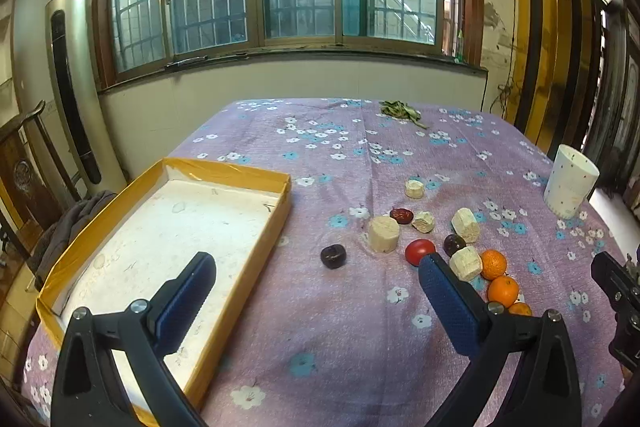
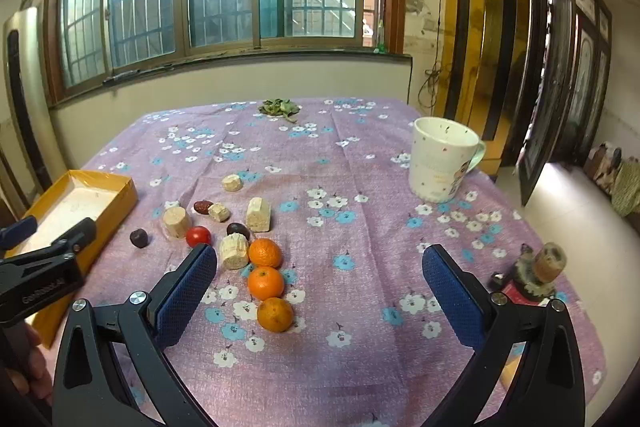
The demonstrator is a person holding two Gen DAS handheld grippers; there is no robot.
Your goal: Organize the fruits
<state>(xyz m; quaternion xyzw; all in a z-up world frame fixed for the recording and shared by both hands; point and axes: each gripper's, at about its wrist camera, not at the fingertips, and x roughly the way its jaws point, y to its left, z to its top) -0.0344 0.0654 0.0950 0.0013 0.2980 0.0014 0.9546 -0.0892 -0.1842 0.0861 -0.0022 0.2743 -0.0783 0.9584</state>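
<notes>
- Both claws hang above the worktop (image 2: 360,155) with nothing in them: the left claw (image 1: 316,281) has its jaws wide apart, and the right claw (image 2: 320,273) is spread just as wide.
- The fruit lies loose on the cloth, none in the yellow box (image 1: 236,173) yet. Three oranges (image 2: 265,283) run in a line just ahead of the right claw, nearer its left finger. A red tomato (image 2: 198,235) sits right at that fingertip.
- Ahead of the left claw, between its fingers, lies a dark plum (image 1: 333,255); the box sits under its left finger, so the carry is short.
- Pale cut chunks (image 1: 384,234) are mixed among the fruit, and one touches the farthest orange; I judge these may get knocked on approach.
- To do the pick well, I would come down over one piece only, fingers straddling its widest part, and close gently, since round fruit rolls.
- The white mug (image 2: 442,161) stands well off to the right claw's far right, clear of the path.
</notes>
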